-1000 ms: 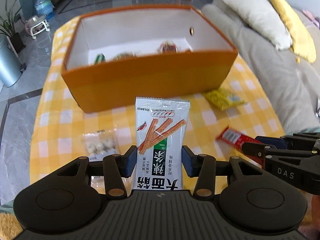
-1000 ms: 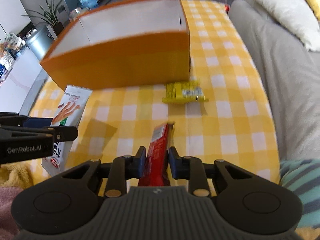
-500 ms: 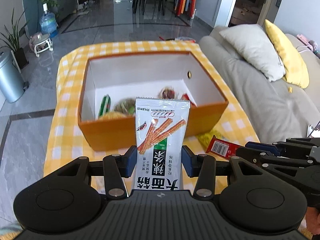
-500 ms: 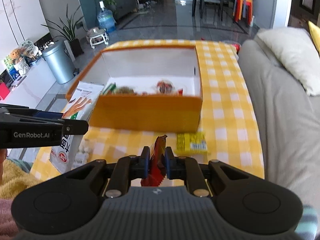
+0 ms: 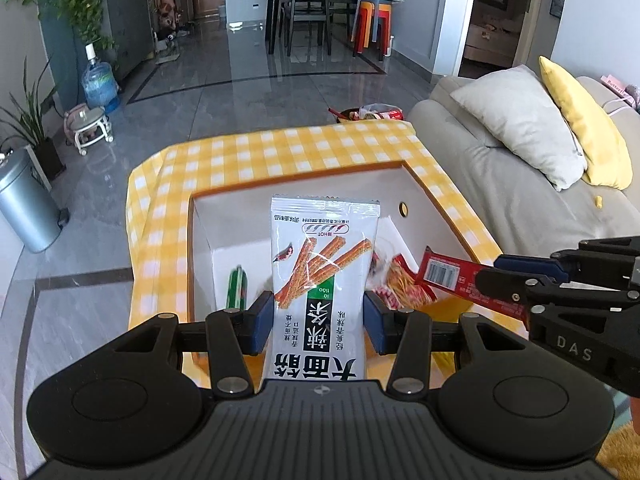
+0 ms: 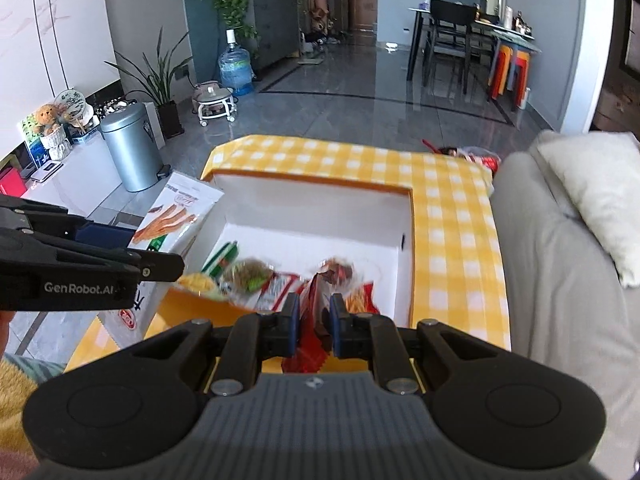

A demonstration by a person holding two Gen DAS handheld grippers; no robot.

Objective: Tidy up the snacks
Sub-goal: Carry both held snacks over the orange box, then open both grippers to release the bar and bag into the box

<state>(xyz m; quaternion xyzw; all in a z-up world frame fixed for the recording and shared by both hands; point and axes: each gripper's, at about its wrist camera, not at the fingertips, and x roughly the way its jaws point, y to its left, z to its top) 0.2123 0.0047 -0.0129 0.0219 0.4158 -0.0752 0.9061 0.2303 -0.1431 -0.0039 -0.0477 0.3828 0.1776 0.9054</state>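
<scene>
My left gripper (image 5: 318, 326) is shut on a tall white snack bag (image 5: 322, 280) printed with orange sticks, held upright above the orange box (image 5: 464, 224). That bag (image 6: 172, 220) and the left gripper (image 6: 132, 260) also show at the left of the right wrist view. My right gripper (image 6: 314, 320) is shut on a red snack packet (image 6: 310, 328), held over the near part of the orange box (image 6: 404, 196). The red packet (image 5: 448, 278) and the right gripper (image 5: 512, 276) enter the left wrist view from the right. Inside the white-lined box lie several snacks (image 6: 256, 276).
A yellow checked cloth (image 5: 280, 152) covers the table under the box. A grey sofa (image 5: 520, 196) with a white pillow (image 5: 520, 124) and a yellow pillow (image 5: 584, 124) runs along the right. A steel bin (image 6: 130, 148) stands on the floor at the left.
Both grippers rose with their packets and moved from in front of the box to above it. The snacks left on the cloth have dropped out of sight.
</scene>
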